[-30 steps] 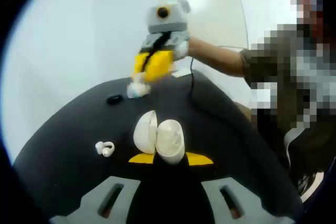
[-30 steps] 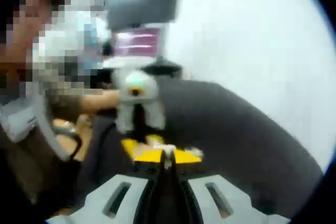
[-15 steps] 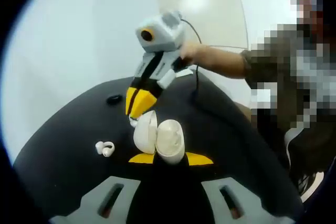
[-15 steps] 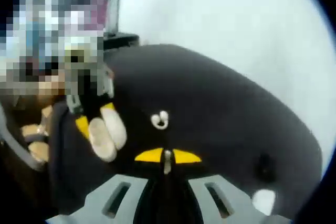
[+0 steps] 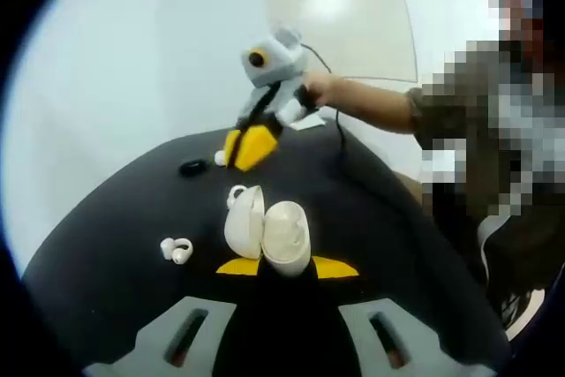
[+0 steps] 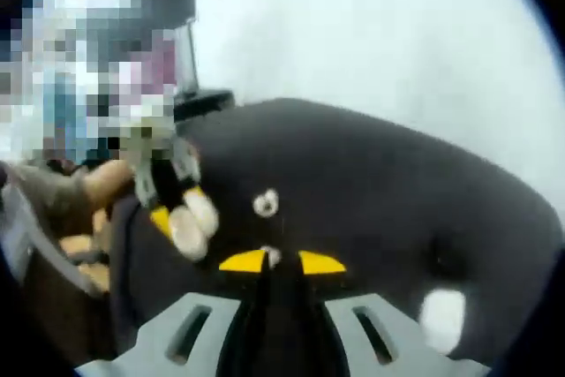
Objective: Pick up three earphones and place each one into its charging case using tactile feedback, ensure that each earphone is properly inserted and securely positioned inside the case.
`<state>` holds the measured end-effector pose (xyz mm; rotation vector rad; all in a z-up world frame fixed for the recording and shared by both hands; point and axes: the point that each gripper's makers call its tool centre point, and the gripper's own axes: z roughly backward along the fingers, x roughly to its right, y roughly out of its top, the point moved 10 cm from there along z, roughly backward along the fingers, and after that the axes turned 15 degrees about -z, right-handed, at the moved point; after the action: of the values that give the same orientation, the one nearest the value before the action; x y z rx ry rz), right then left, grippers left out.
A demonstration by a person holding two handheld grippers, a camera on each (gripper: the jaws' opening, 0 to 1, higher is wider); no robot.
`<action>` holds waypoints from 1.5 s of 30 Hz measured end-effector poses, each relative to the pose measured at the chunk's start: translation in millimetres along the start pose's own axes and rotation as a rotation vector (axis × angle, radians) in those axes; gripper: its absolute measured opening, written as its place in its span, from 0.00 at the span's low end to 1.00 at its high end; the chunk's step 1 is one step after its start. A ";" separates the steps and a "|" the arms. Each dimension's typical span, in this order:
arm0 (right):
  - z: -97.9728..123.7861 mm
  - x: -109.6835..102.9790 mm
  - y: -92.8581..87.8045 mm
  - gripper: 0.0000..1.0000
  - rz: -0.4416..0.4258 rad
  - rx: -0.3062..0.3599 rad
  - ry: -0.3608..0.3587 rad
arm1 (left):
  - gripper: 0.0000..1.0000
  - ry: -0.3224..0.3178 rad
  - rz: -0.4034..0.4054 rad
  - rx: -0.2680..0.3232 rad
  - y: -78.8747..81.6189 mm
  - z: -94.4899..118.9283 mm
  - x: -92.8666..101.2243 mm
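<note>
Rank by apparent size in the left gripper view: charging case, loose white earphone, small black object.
1. Charging case, though it's nearest the camera.
2. Loose earphone and black object look alike; not ranked.

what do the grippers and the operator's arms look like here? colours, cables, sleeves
Both are alike: the right gripper has a light grey plastic body, a dark slot and yellow wedge-shaped jaw tips, with a thin black cable trailing from it. The left gripper shows grey slotted jaw bases and yellow tips. The person's sleeve is short, dark and patterned.

A black table (image 5: 106, 218) stands before a pale wall (image 5: 132, 59), with a small black disc (image 5: 192, 168) lying on it.
</note>
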<state>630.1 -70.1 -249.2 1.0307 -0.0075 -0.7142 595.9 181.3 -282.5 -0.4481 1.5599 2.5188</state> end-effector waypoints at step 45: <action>-28.3 -0.2 35.0 0.13 0.152 0.104 0.103 | 0.17 0.000 -0.002 0.006 -0.3 0.2 0.7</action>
<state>658.0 -37.0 -236.9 1.1525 -0.0332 -0.5265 595.4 181.6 -282.8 -0.4491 1.5659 2.5120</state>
